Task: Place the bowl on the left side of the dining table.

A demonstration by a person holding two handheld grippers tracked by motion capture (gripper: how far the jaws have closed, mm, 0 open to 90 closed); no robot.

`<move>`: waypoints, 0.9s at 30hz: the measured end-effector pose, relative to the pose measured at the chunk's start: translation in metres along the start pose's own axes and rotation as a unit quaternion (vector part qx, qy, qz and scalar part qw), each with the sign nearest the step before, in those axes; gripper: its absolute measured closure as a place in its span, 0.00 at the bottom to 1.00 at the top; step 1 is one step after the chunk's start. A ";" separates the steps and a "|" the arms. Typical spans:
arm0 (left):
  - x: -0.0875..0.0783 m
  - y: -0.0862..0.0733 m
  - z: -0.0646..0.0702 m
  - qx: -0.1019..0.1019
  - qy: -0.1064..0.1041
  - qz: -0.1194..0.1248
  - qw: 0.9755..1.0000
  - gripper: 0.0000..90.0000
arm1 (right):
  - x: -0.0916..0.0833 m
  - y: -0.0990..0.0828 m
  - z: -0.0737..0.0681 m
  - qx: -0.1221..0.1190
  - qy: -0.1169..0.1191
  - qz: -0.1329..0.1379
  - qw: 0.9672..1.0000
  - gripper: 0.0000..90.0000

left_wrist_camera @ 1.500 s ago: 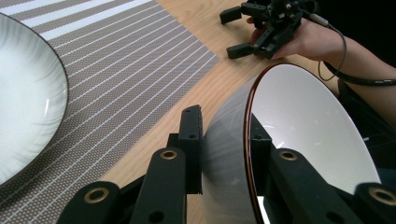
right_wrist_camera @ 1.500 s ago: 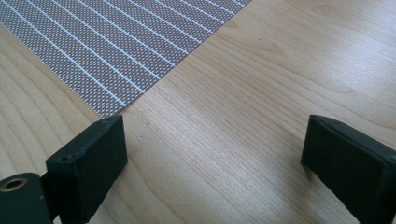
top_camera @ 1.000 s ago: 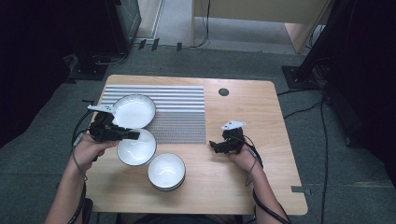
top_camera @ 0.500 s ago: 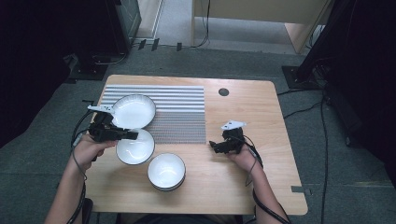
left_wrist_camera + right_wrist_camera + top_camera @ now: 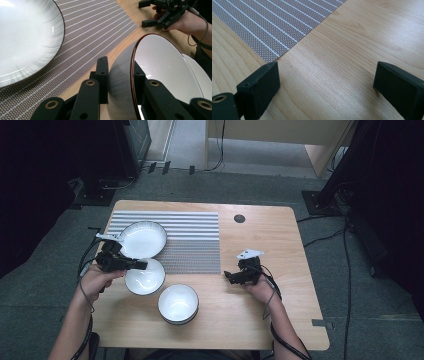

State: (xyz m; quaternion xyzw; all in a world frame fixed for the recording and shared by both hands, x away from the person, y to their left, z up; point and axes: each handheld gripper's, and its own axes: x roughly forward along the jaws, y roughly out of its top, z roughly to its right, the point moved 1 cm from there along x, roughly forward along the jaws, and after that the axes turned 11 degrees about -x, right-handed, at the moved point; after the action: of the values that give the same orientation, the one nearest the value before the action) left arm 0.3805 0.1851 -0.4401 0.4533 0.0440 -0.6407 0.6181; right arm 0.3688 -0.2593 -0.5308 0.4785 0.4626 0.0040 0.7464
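Observation:
A mid-sized white bowl (image 5: 145, 276) with a dark rim sits off the near left corner of the striped mat (image 5: 192, 247). My left gripper (image 5: 136, 265) is shut on its left rim. In the left gripper view one jaw presses the grey outer wall and the other the white inside of the bowl (image 5: 160, 72), with the left gripper (image 5: 120, 80) pinching the rim. My right gripper (image 5: 231, 276) rests low over bare wood right of the mat, open. In its own view the right gripper (image 5: 327, 82) has nothing between its wide-apart jaws, close to the mat's corner (image 5: 274, 25).
A large shallow white plate (image 5: 142, 239) lies on the mat's left end, just behind the held bowl. A smaller white bowl (image 5: 178, 303) stands near the front edge. A round hole (image 5: 239, 218) marks the table's back. The wooden table (image 5: 280, 320) is bare at right.

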 end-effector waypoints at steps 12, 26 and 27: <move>0.005 0.000 -0.011 -0.007 0.002 0.001 1.000 0.84 | 0.000 0.000 0.000 0.000 0.000 0.000 1.000 0.07; 0.012 0.000 -0.020 -0.005 0.003 0.000 1.000 0.84 | 0.000 0.000 0.000 0.000 0.000 0.000 1.000 0.07; 0.012 0.000 -0.020 -0.005 0.003 0.000 1.000 0.84 | 0.000 0.000 0.000 0.000 0.000 0.000 1.000 0.07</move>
State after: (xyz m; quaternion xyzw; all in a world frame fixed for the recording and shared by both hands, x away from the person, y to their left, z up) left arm 0.3932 0.1882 -0.4589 0.4523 0.0492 -0.6393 0.6199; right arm 0.3688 -0.2593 -0.5308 0.4785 0.4626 0.0039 0.7463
